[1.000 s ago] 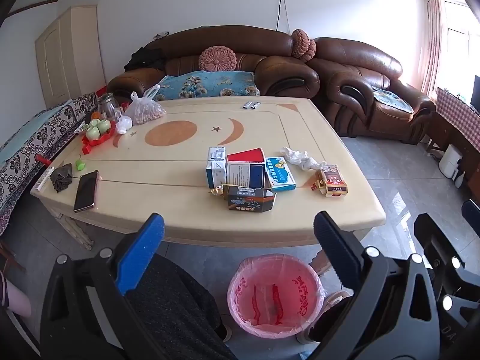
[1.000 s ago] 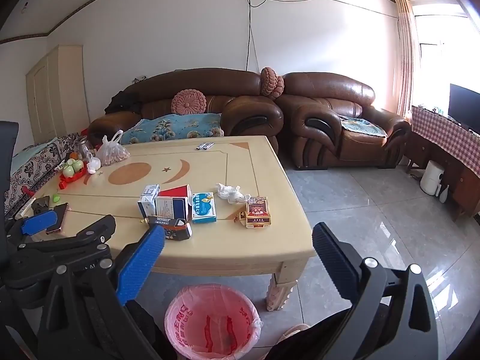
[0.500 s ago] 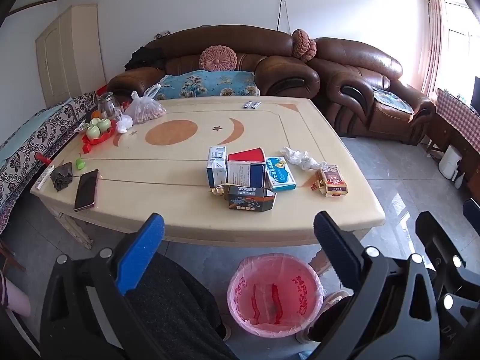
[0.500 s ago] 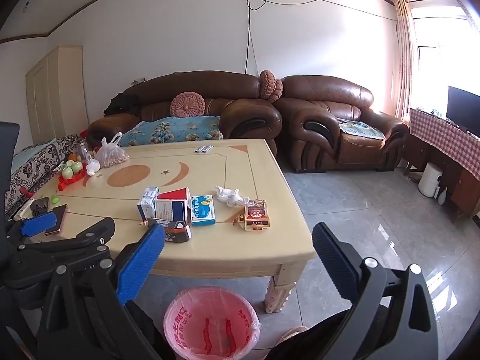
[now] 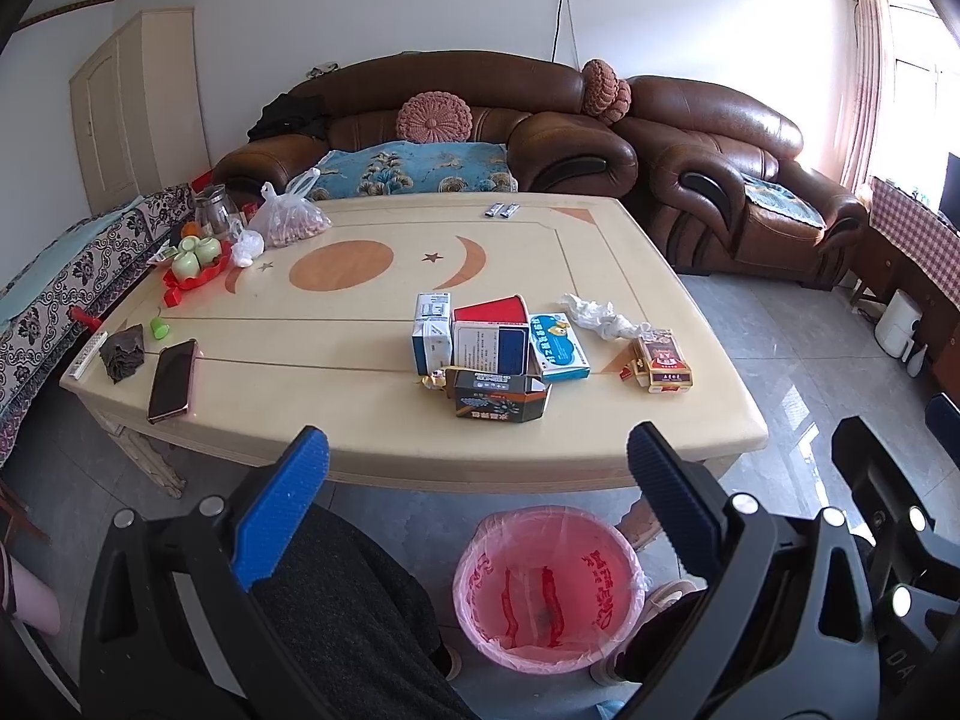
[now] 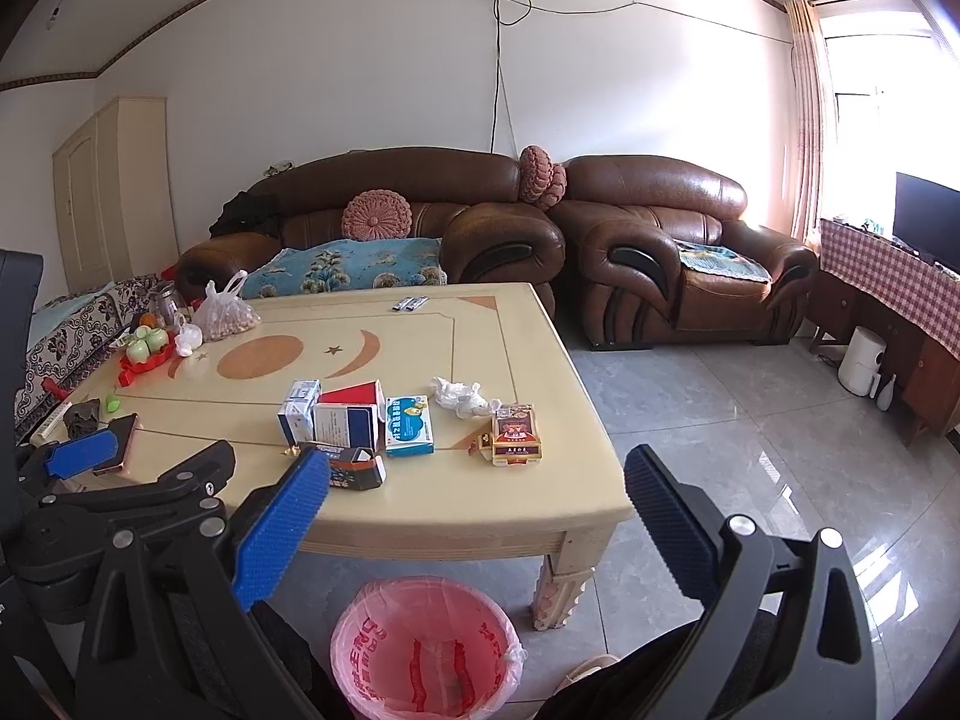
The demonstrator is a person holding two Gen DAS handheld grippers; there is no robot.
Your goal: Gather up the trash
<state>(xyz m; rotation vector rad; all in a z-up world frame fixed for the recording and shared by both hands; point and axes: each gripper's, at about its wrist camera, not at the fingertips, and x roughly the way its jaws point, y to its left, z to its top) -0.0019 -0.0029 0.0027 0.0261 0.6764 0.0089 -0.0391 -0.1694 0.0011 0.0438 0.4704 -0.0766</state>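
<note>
1. Pink plastic lines the bin (image 5: 549,591) seen from the left wrist; it stands on the floor just in front of the table (image 5: 360,438), and nothing solid shows in it. The left gripper (image 5: 477,501) hangs above the person's lap with its jaws spread wide and nothing between them. On the table's near half lies the trash: a black carton (image 5: 498,399), a cluster of white, red and blue boxes (image 5: 480,339), a crumpled tissue (image 5: 597,315) and a red cigarette pack (image 5: 663,360).

2. From the right wrist, the right gripper (image 6: 477,519) is likewise wide open and empty, held short of the table edge. The bin (image 6: 423,648) sits below it, the cigarette pack (image 6: 515,435) and tissue (image 6: 459,396) ahead and near, the black carton (image 6: 357,467) partly behind the blue finger (image 6: 282,528).

3. My judgement: collecting has not started; this is the reach-out step. The next move calls for choosing one piece, probably the near carton or pack, lowering open jaws around it, closing, then carrying it over the bin. The phone (image 5: 173,379) at the left edge is no trash and should be left.
</note>
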